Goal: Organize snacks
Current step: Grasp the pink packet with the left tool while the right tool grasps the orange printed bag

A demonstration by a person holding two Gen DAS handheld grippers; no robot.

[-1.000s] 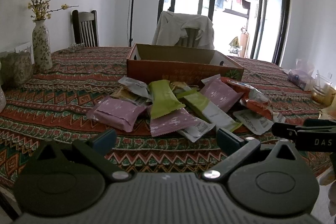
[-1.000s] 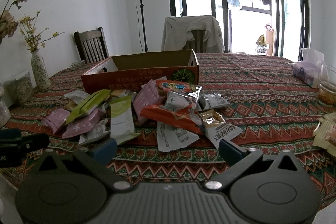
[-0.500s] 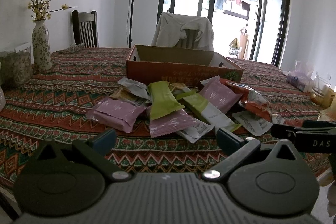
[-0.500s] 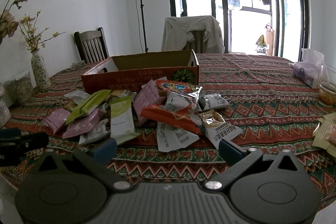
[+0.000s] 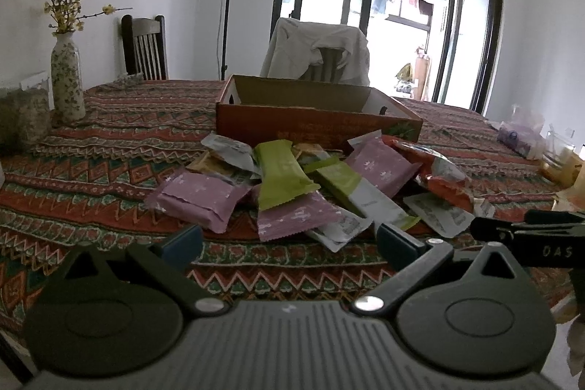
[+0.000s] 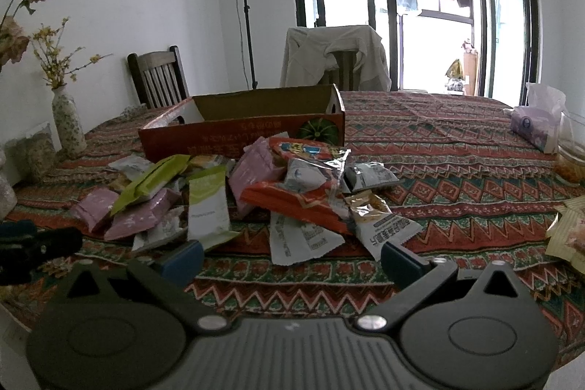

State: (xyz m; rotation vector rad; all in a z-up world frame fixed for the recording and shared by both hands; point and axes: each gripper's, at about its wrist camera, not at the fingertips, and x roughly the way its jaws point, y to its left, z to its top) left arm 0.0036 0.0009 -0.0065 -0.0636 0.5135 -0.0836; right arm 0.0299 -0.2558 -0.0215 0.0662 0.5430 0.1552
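The snacks (image 5: 292,185) are heaped loose on the tablecloth (image 5: 109,148) right against the near wall of the open box (image 5: 314,123), which suggests they are meant to be lifted into it. Nothing is held: the left gripper (image 5: 289,240) and right gripper (image 6: 292,251) are kept low at the table edge, jaws spread wide and empty. The pile is seen ahead of both pairs of jaws, its nearest packets just beyond the fingertips, not between them.
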